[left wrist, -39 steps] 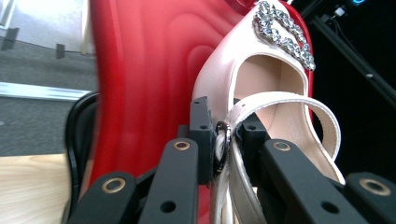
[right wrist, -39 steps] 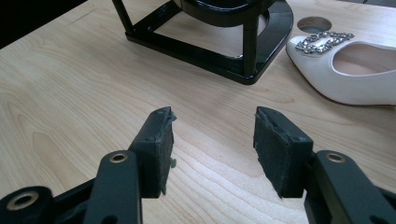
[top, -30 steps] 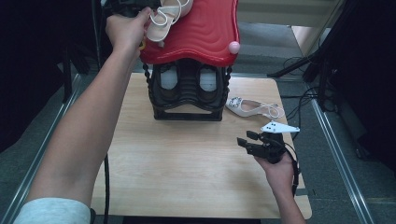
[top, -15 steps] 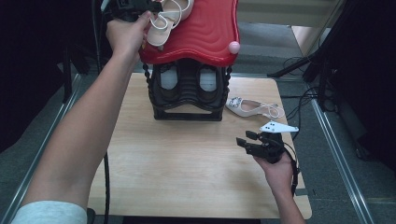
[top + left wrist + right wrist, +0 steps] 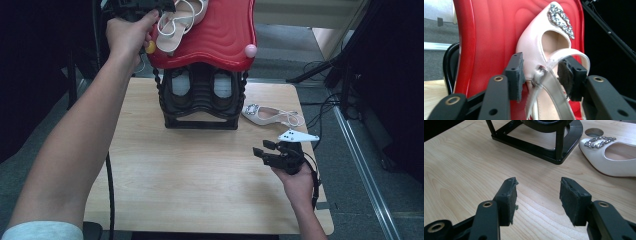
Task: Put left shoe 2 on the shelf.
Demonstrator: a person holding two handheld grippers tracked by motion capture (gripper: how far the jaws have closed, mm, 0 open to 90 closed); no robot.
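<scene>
The left tongs (image 5: 541,75) are held at 11 o'clock over the red top shelf (image 5: 220,35) of the shoe rack (image 5: 202,100); their jaws have just been opening, and the pale sandal (image 5: 544,47) sits between the pads with its heel strap loose, apparently released to rest on the shelf. The sandal lies near the shelf's left edge, so a slip is judged possible. The right tongs (image 5: 537,195) hover open and empty over the tabletop (image 5: 190,170) at 4 o'clock, near the second sandal (image 5: 270,114), with bare wood around them for an approach.
</scene>
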